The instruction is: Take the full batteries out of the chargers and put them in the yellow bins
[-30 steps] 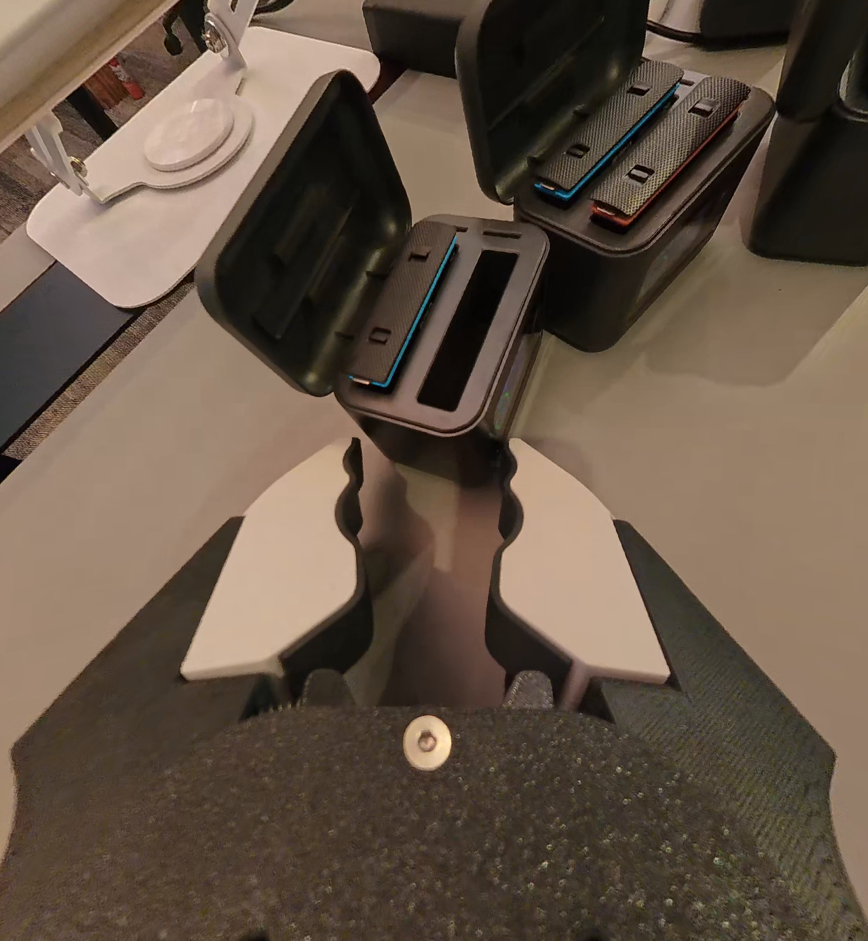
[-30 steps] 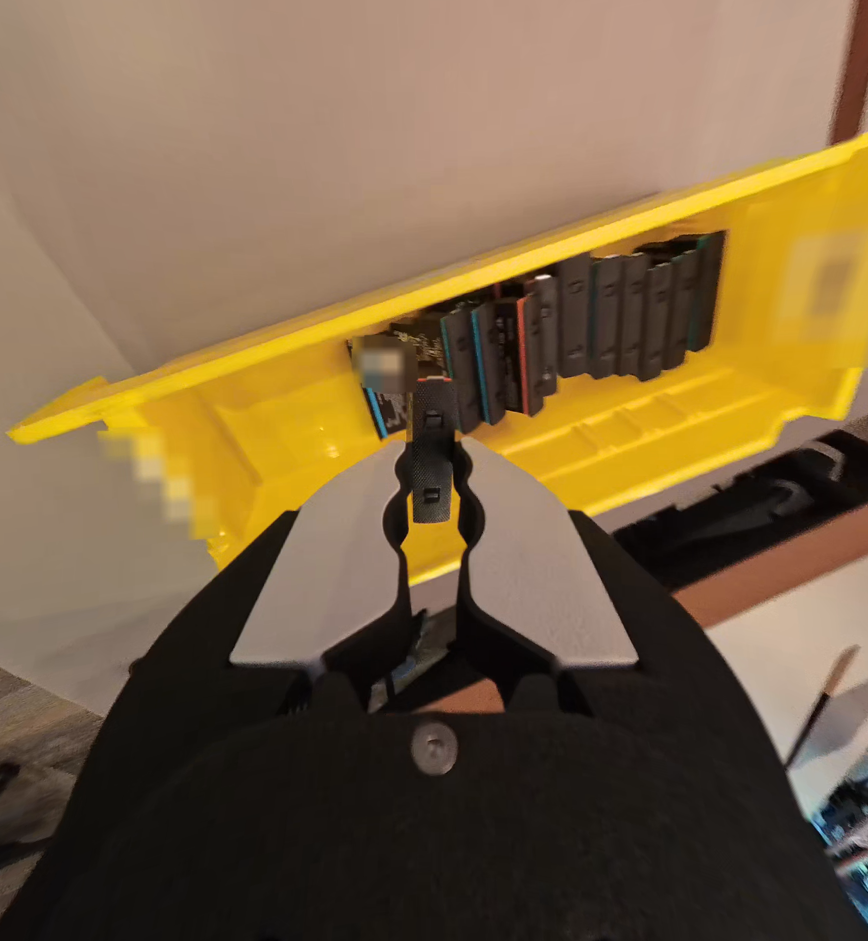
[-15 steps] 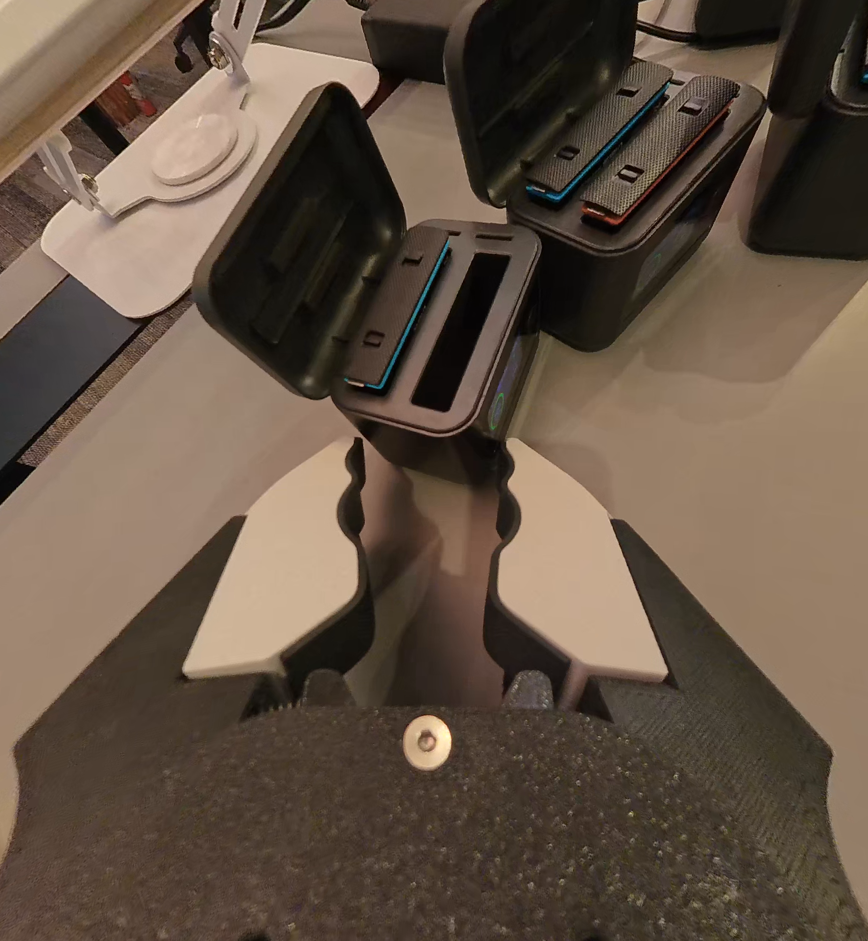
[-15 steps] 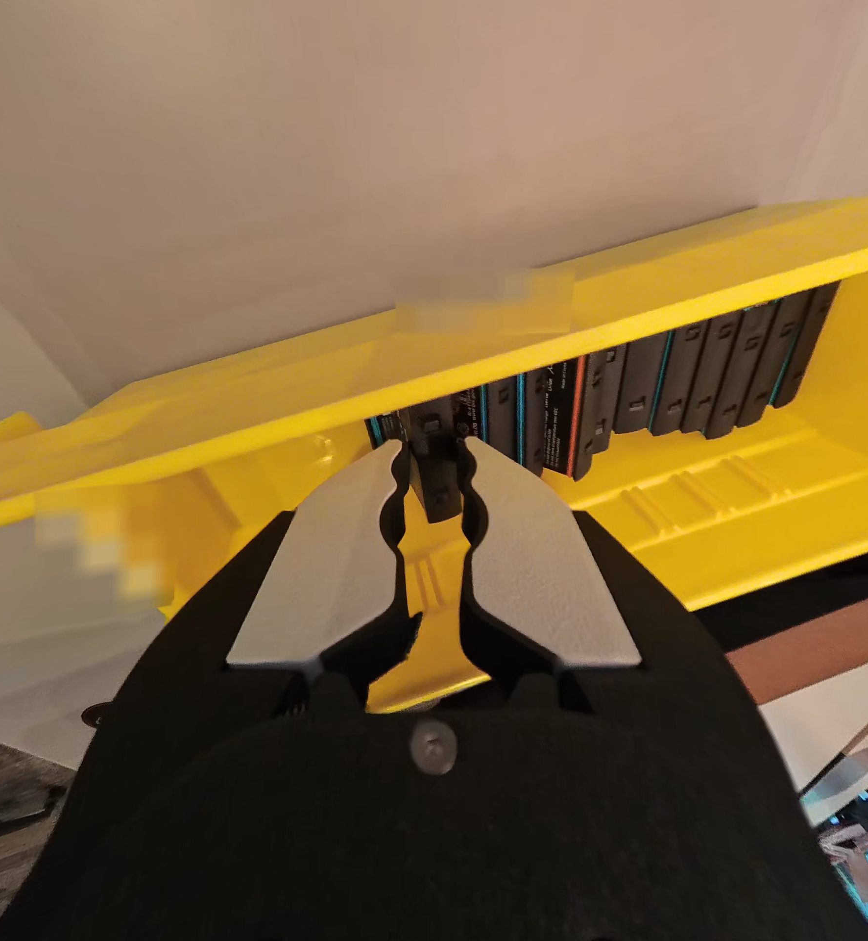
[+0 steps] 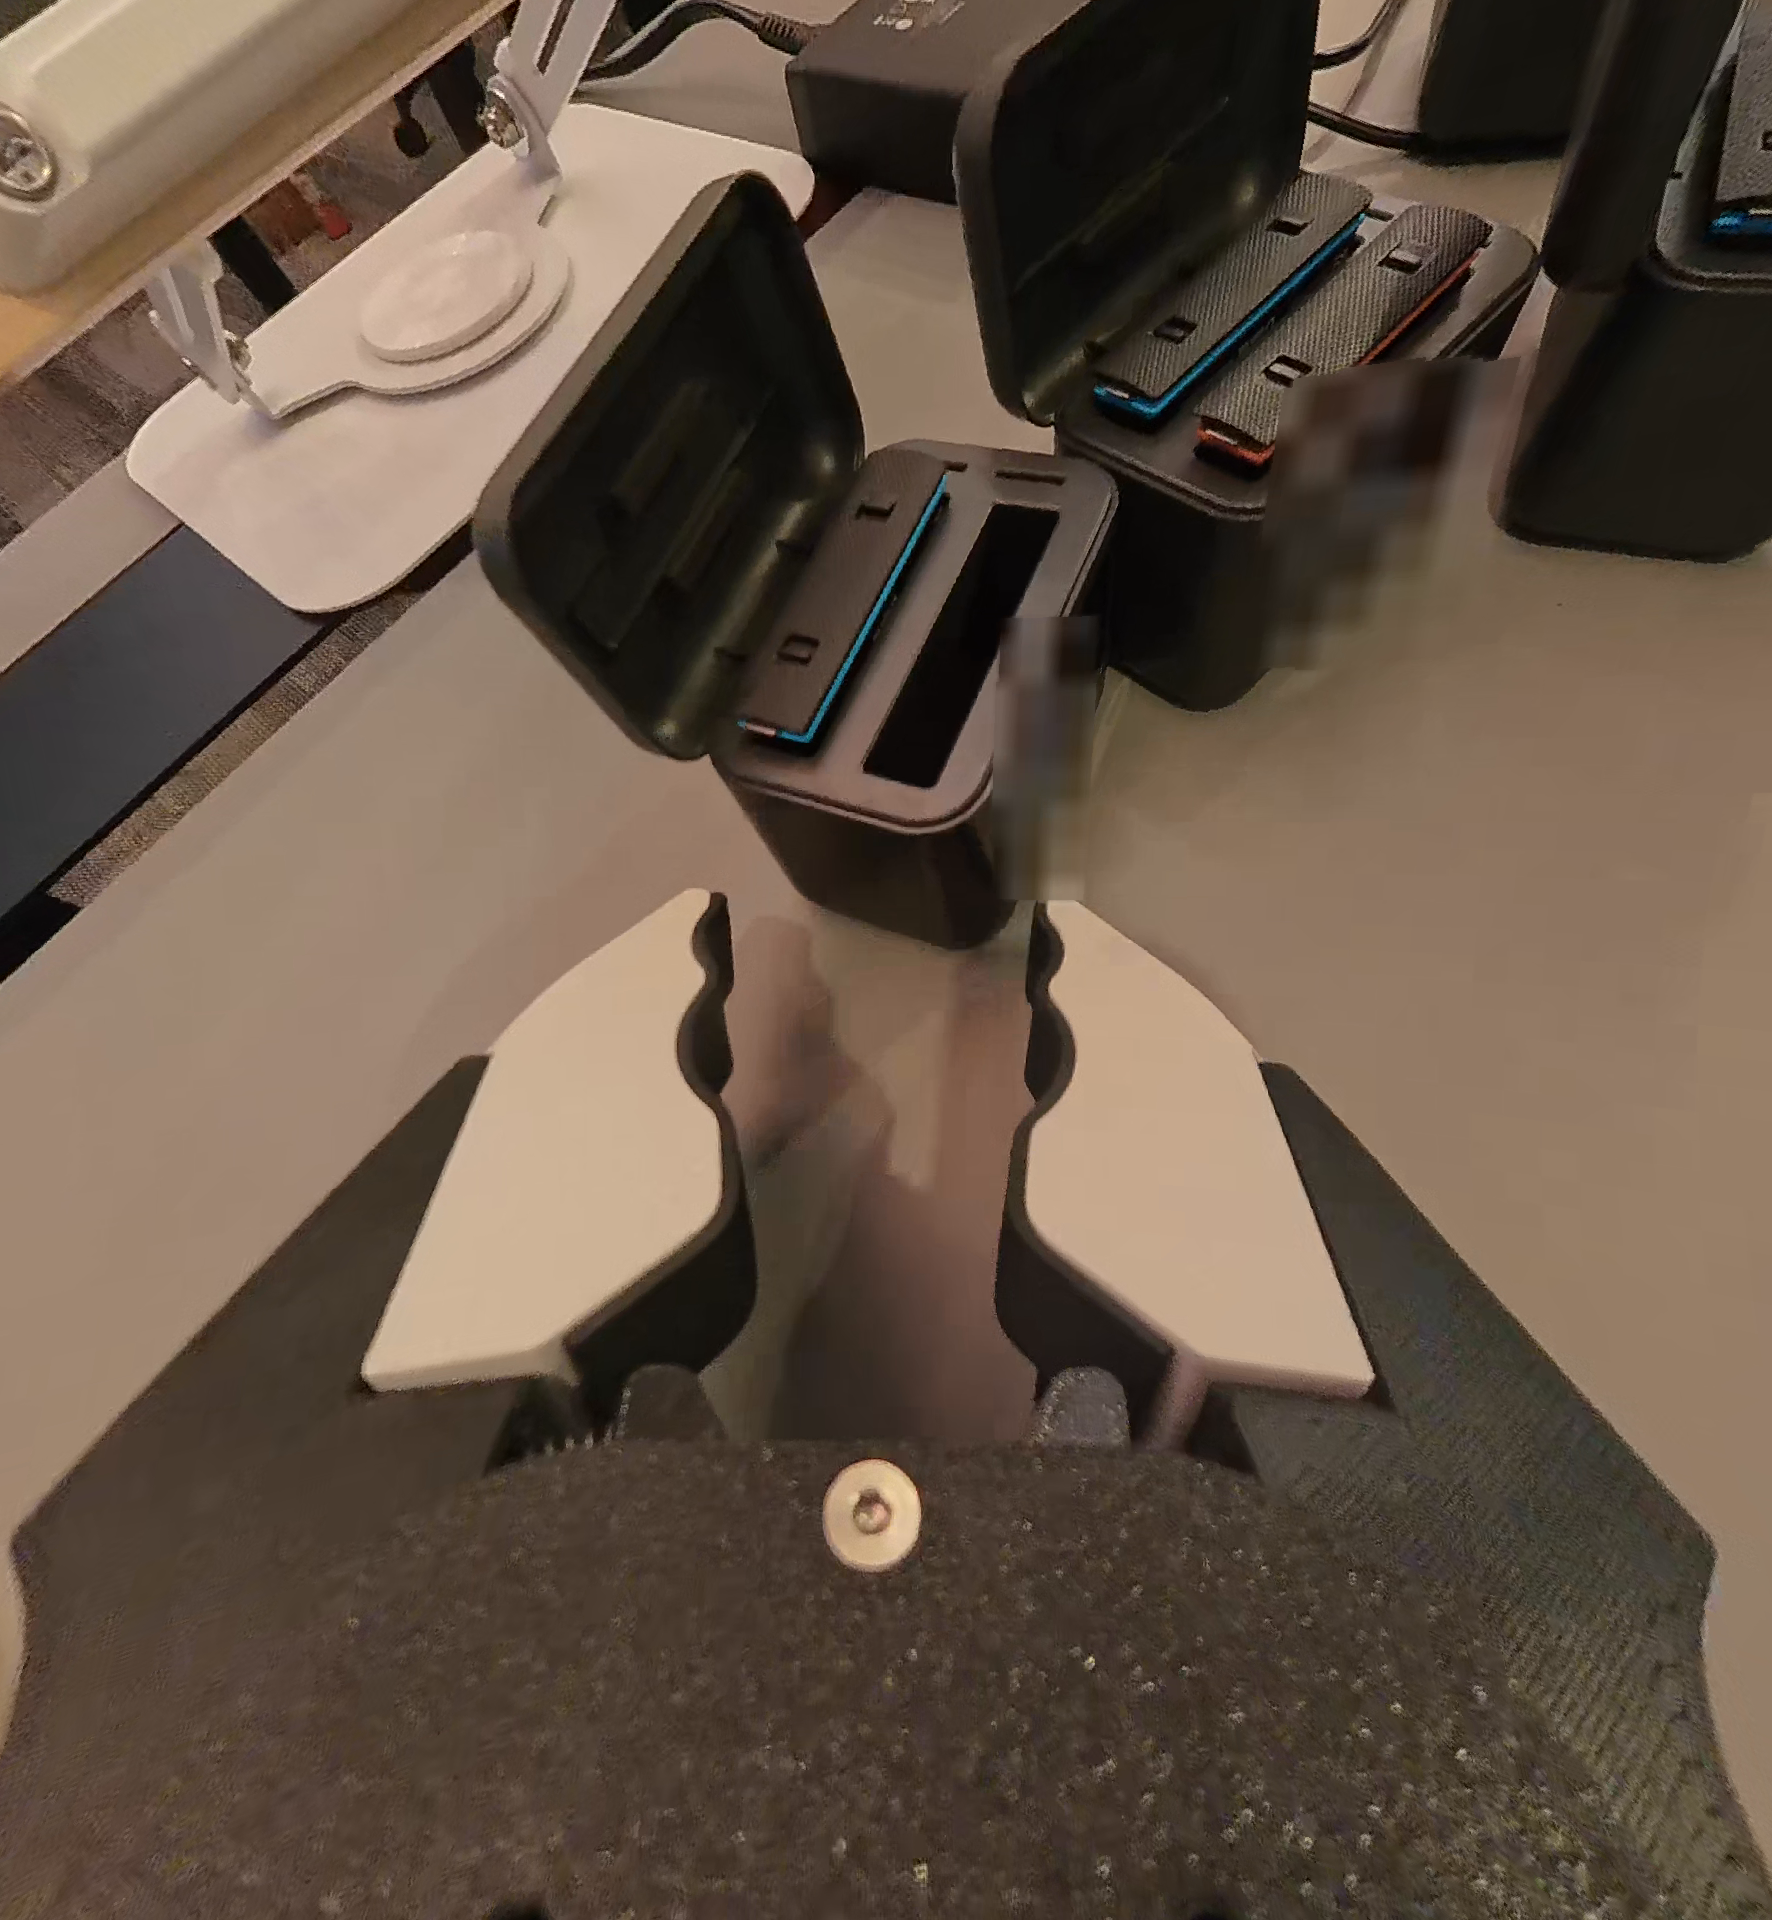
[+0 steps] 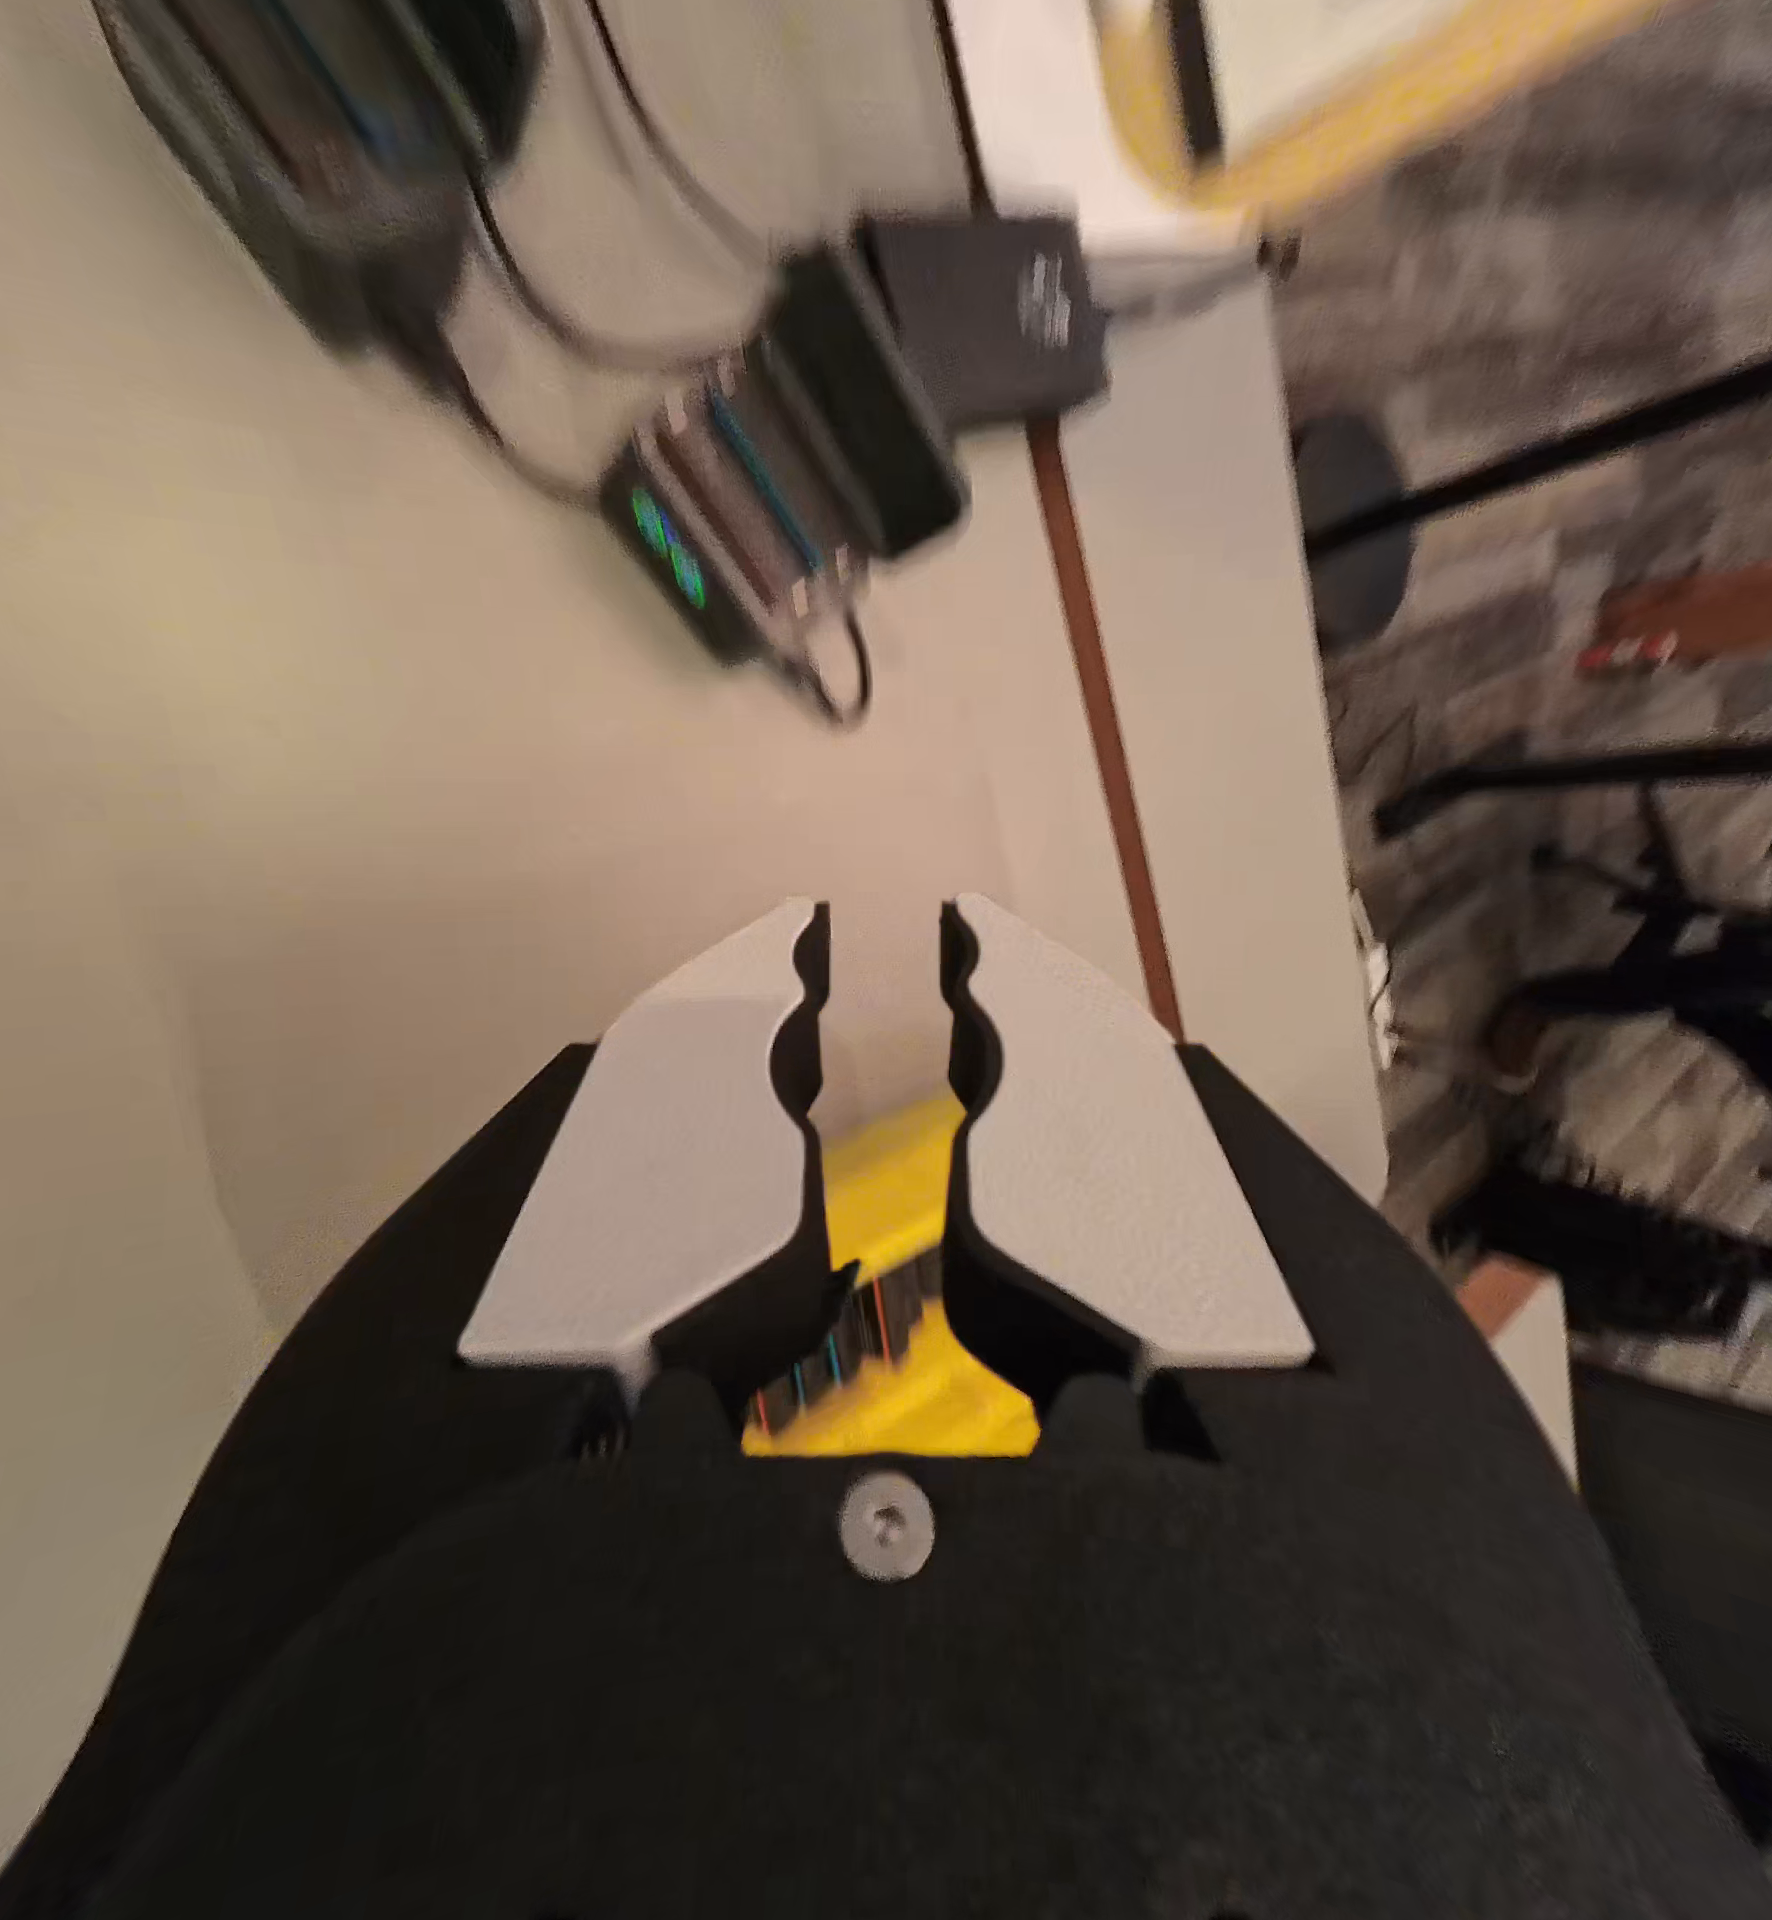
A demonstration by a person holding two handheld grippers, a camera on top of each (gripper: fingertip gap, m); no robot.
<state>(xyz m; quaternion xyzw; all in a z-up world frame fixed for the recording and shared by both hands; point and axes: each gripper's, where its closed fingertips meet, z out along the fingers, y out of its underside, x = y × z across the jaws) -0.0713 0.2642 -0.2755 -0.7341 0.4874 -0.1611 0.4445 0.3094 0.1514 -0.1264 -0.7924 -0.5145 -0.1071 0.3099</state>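
The left gripper, jaws apart and empty, sits just short of an open black charger holding one blue-edged battery beside an empty slot, while the right gripper, jaws apart and empty, hangs over the yellow bin of batteries; no writing is legible.

An office-like workroom: battery chargers on a pale desk, grey carpet, cables.

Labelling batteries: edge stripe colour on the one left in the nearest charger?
Blue stripe on that battery; left wrist view.
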